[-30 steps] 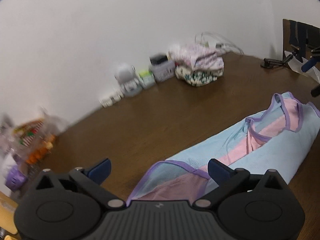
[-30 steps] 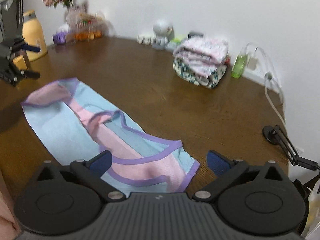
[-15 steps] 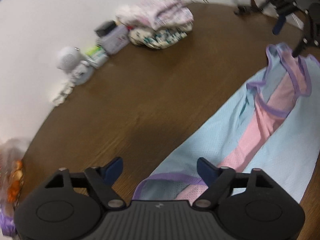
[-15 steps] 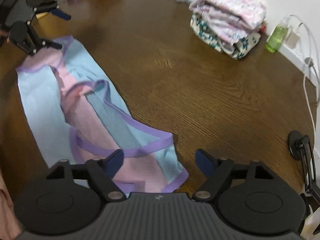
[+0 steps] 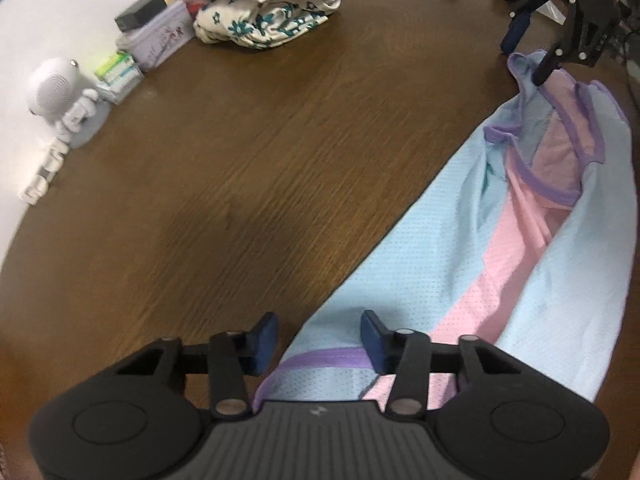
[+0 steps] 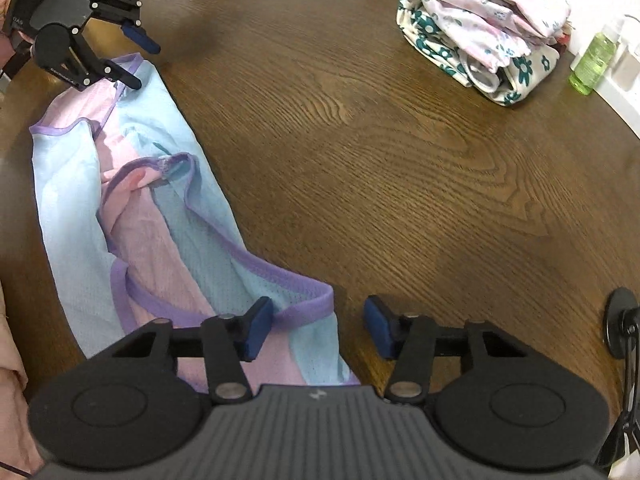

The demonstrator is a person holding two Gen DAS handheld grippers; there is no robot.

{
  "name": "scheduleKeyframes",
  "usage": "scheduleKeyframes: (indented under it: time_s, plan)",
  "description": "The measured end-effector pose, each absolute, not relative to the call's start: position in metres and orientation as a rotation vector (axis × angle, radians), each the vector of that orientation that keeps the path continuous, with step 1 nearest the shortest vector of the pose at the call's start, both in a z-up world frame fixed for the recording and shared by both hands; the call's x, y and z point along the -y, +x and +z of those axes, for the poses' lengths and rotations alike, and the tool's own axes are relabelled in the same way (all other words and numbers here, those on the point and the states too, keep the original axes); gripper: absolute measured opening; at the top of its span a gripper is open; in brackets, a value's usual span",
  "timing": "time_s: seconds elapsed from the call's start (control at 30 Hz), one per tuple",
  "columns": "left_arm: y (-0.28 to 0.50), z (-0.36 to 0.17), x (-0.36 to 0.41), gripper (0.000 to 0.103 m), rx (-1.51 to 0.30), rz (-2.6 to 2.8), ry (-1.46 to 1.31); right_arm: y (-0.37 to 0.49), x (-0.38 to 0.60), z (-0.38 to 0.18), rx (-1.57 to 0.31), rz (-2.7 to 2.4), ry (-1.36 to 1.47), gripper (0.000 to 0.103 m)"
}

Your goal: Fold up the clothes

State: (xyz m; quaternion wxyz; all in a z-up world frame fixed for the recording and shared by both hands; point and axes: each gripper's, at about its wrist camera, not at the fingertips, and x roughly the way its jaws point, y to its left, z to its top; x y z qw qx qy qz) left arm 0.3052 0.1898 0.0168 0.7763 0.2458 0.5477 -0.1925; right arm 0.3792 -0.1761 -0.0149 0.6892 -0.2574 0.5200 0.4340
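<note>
A light blue and pink mesh garment with purple trim [image 5: 460, 280] lies folded lengthwise on the brown wooden table [image 5: 240, 160]. My left gripper [image 5: 318, 336] is open, low over one end, its jaws either side of the purple-trimmed corner. My right gripper [image 6: 318, 322] is open over the other end of the garment [image 6: 160, 232], straddling its purple-trimmed corner. Each gripper shows in the other's view: the right one [image 5: 532, 56] at the garment's far end, the left one [image 6: 136, 60] likewise.
A stack of folded floral clothes [image 5: 264, 12] [image 6: 488, 28] sits at the table's far side. A white robot-shaped speaker [image 5: 60, 100], small boxes [image 5: 152, 36], a green bottle [image 6: 592, 60] and a black clamp stand [image 6: 620, 320] stand by the wall and edge.
Both grippers have tilted down and dropped toward the garment's two ends. Their jaws have narrowed somewhat but stay open. The garment has not moved.
</note>
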Motion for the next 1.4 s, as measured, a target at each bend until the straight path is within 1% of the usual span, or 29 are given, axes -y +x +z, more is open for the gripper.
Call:
scheduleKeyframes:
  time_s: [0.07, 0.13, 0.23, 0.3, 0.33, 0.37, 0.43, 0.47, 0.5, 0.53, 0.57, 0.6, 0.63, 0.7, 0.77, 0.93, 1.07, 1.23, 1.4]
  plan:
    - [0.311, 0.017, -0.192, 0.043, -1.207, -0.423, 0.503, 0.381, 0.174, -0.014, -1.166, 0.978, -0.577, 0.041]
    - [0.315, 0.017, -0.196, 0.049, -1.224, -0.42, 0.48, 0.382, 0.172, -0.014, -1.168, 0.98, -0.579, 0.04]
    - [0.32, 0.015, -0.203, 0.056, -1.239, -0.436, 0.444, 0.384, 0.171, -0.014, -1.177, 0.986, -0.578, 0.04]
    - [0.325, 0.013, -0.211, 0.063, -1.256, -0.465, 0.397, 0.387, 0.172, -0.014, -1.19, 0.99, -0.563, 0.04]
    - [0.324, 0.011, -0.211, 0.071, -1.251, -0.489, 0.416, 0.388, 0.172, -0.014, -1.196, 0.993, -0.557, 0.04]
    - [0.324, 0.01, -0.21, 0.076, -1.25, -0.503, 0.429, 0.389, 0.173, -0.014, -1.204, 0.996, -0.548, 0.04]
    - [0.325, 0.01, -0.207, 0.076, -1.25, -0.525, 0.451, 0.393, 0.172, -0.014, -1.221, 1.004, -0.536, 0.04]
    - [0.324, 0.011, -0.206, 0.074, -1.249, -0.532, 0.457, 0.394, 0.171, -0.014, -1.226, 1.004, -0.542, 0.035]
    - [0.324, 0.012, -0.205, 0.066, -1.247, -0.54, 0.461, 0.395, 0.17, -0.014, -1.23, 1.004, -0.548, 0.029]
    - [0.323, 0.013, -0.203, 0.059, -1.245, -0.547, 0.466, 0.396, 0.168, -0.014, -1.235, 1.004, -0.554, 0.008]
    - [0.321, 0.015, -0.201, 0.046, -1.243, -0.559, 0.474, 0.396, 0.166, -0.015, -1.242, 1.006, -0.56, 0.004]
    - [0.319, 0.017, -0.199, 0.036, -1.24, -0.572, 0.482, 0.395, 0.165, -0.015, -1.241, 1.009, -0.569, 0.004]
    - [0.316, 0.018, -0.196, 0.032, -1.239, -0.584, 0.489, 0.394, 0.163, -0.015, -1.239, 1.013, -0.578, 0.004]
    - [0.311, 0.018, -0.19, 0.011, -1.24, -0.608, 0.496, 0.392, 0.16, -0.015, -1.237, 1.026, -0.587, 0.004]
    - [0.306, 0.018, -0.184, 0.0, -1.239, -0.63, 0.504, 0.389, 0.158, -0.015, -1.229, 1.032, -0.598, 0.004]
    - [0.285, 0.017, -0.167, 0.0, -1.165, -0.588, 0.633, 0.382, 0.158, -0.01, -1.193, 1.033, -0.62, 0.002]
    - [0.263, 0.029, -0.156, 0.0, -1.036, -0.497, 0.69, 0.371, 0.162, 0.003, -1.124, 1.035, -0.625, 0.002]
    - [0.211, 0.061, -0.137, 0.0, -0.833, -0.375, 0.75, 0.328, 0.171, 0.04, -0.952, 1.02, -0.677, 0.002]
    - [0.135, 0.061, -0.112, 0.0, -0.691, -0.251, 0.788, 0.25, 0.19, 0.066, -0.762, 1.013, -0.749, 0.002]
